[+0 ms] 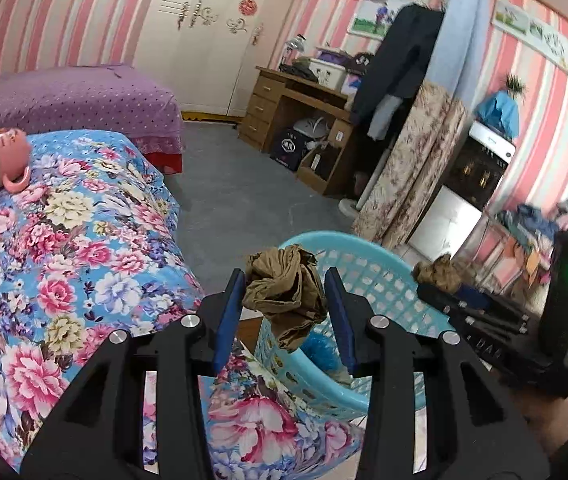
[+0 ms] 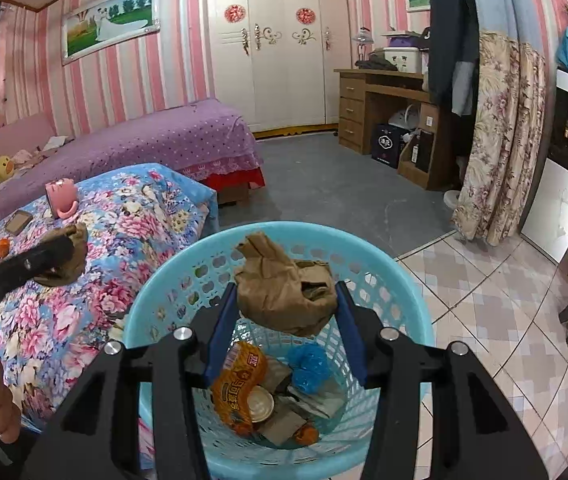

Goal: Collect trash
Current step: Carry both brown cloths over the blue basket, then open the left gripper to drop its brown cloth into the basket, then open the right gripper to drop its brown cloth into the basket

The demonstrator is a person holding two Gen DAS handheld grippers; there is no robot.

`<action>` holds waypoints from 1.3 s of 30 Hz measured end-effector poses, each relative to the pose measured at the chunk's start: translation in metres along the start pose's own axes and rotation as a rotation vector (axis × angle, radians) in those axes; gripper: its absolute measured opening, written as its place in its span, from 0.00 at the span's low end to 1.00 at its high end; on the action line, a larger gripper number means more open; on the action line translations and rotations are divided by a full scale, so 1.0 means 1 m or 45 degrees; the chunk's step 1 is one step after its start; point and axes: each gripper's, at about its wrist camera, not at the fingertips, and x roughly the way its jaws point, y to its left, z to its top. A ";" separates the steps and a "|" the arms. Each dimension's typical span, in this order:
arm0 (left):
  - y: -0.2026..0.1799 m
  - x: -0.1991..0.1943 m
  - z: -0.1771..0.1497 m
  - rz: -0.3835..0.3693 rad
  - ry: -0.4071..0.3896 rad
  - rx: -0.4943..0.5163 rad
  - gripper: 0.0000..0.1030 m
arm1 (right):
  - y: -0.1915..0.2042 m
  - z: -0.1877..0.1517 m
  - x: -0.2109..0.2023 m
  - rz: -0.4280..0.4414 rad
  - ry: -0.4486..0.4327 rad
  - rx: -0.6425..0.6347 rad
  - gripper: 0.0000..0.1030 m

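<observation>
My left gripper (image 1: 284,280) is shut on a crumpled brown paper wad (image 1: 284,296), held over the bed edge beside the light blue basket (image 1: 384,276). My right gripper (image 2: 286,292) is shut on a crumpled brown paper bag (image 2: 284,284), held above the mouth of the blue basket (image 2: 152,312). Inside the basket lie an orange snack wrapper (image 2: 240,384), a blue mesh ball (image 2: 308,368) and other scraps. The left gripper with its wad shows in the right wrist view (image 2: 64,256); the right gripper shows in the left wrist view (image 1: 444,280).
A floral blue bedspread (image 1: 64,248) covers the bed to the left. A pink mug (image 1: 6,158) lies tipped on it; a phone (image 2: 18,222) and a small orange item (image 2: 3,246) lie near it. A wooden desk (image 2: 384,108), floral curtain (image 2: 500,140) and tiled floor (image 2: 484,300) lie beyond.
</observation>
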 end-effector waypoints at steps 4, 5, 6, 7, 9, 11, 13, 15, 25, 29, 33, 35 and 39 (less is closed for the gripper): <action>-0.009 0.010 -0.003 -0.076 0.045 0.021 0.39 | -0.002 -0.005 0.002 -0.003 0.004 0.017 0.47; -0.011 0.010 -0.003 -0.091 0.047 0.024 0.39 | -0.003 -0.006 0.003 -0.006 0.008 0.022 0.47; -0.013 0.012 -0.004 -0.103 0.051 0.027 0.39 | -0.004 -0.007 0.004 -0.008 0.012 0.026 0.47; -0.016 0.015 -0.004 -0.102 0.057 0.042 0.39 | -0.005 -0.008 0.004 -0.006 0.015 0.028 0.47; -0.022 0.020 -0.005 -0.105 0.071 0.068 0.39 | -0.006 -0.008 0.004 -0.014 0.014 0.028 0.47; -0.028 0.025 -0.007 -0.103 0.082 0.088 0.39 | -0.009 -0.006 0.003 -0.018 0.010 0.040 0.47; -0.034 0.028 -0.008 -0.104 0.084 0.094 0.39 | -0.012 -0.006 0.002 -0.023 0.005 0.044 0.47; -0.042 0.032 -0.008 -0.097 0.082 0.104 0.39 | -0.015 -0.007 0.001 -0.027 0.007 0.044 0.47; -0.060 0.046 -0.005 -0.064 0.091 0.128 0.42 | -0.032 -0.012 0.000 -0.077 0.019 0.067 0.47; -0.067 0.048 -0.004 -0.067 0.085 0.148 0.41 | -0.033 -0.013 0.002 -0.082 0.024 0.068 0.47; -0.071 0.049 -0.004 -0.072 0.083 0.167 0.41 | -0.031 -0.012 0.002 -0.081 0.022 0.065 0.47; -0.072 0.049 -0.004 -0.073 0.084 0.163 0.41 | -0.030 -0.011 0.002 -0.081 0.020 0.064 0.47; -0.069 0.047 -0.003 -0.069 0.080 0.147 0.41 | -0.030 -0.011 0.002 -0.078 0.022 0.066 0.47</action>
